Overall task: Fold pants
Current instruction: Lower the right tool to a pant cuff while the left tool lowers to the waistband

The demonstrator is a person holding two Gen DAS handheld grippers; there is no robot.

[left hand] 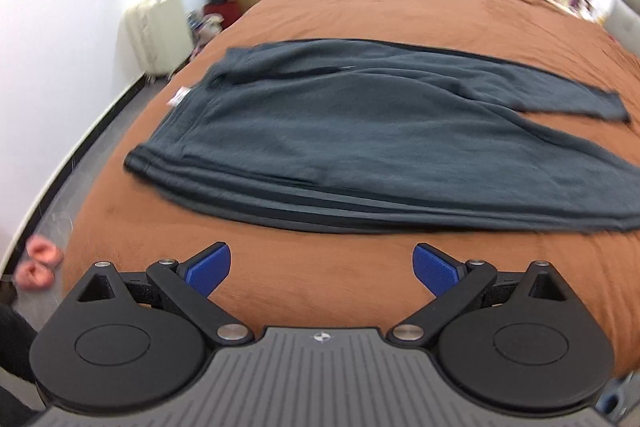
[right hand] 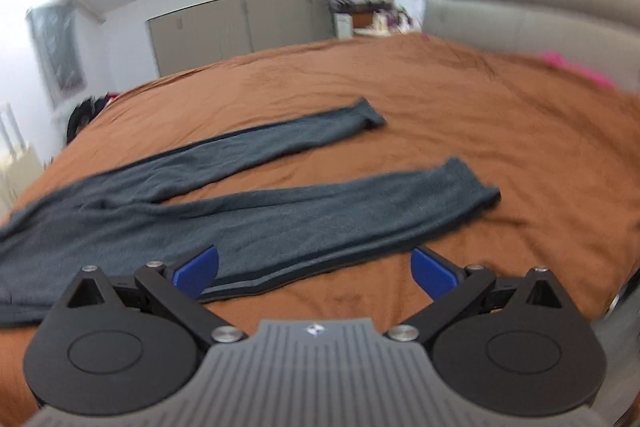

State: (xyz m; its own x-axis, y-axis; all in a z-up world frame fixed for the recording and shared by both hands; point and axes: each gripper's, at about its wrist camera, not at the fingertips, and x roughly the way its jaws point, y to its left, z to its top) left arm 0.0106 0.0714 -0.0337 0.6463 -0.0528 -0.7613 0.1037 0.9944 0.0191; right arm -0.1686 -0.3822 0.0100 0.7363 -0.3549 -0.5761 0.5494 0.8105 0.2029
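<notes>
Pants (left hand: 360, 131) lie flat across the bed (left hand: 400, 3), waistband toward its left edge and both legs spread apart toward the headboard (right hand: 520, 11) at right, with a suitcase (left hand: 158, 31) and slippers (left hand: 38, 263) on the floor left of the bed and wardrobes (right hand: 240, 23) beyond its far side.

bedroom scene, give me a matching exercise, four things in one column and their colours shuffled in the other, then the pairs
Things:
1. pants
2. bed cover
3. suitcase
4. slippers

Colours:
A. pink
B. dark grey
C. cream
D. rust brown

Pairs: 1-B, 2-D, 3-C, 4-A

The pants lie spread flat on the bed cover; the suitcase and slippers are on the floor beside the bed.
</notes>
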